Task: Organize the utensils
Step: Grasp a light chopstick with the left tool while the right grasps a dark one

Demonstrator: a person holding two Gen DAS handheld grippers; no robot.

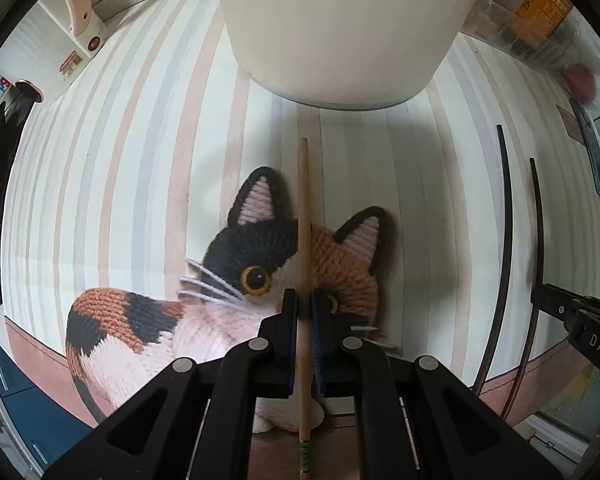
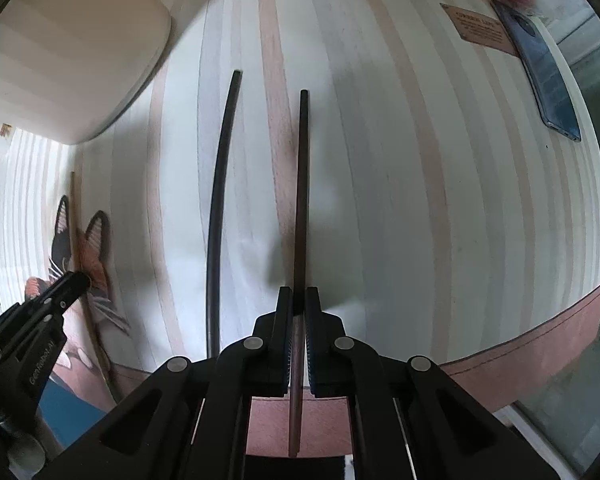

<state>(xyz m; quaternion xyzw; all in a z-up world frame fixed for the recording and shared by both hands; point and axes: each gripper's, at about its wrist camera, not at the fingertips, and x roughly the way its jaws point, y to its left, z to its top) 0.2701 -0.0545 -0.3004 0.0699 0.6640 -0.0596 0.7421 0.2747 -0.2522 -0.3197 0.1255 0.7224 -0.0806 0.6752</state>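
left fingers: left gripper (image 1: 305,300) clamped on bamboo chopstick (image 1: 303,216), shaft pointing 12 o'clock
right fingers: right gripper (image 2: 299,298) pinching brown chopstick (image 2: 301,184), tip at 12
black chopstick (image 2: 219,208): on striped tablecloth (image 2: 420,200), just beside at 11
cat print (image 1: 236,264): under bamboo chopstick
cream container (image 1: 340,28): 12, far
phone (image 2: 540,68): 2, far edge

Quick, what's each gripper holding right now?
Left gripper: closed on the light wooden chopstick.
Right gripper: closed on the dark brown chopstick.
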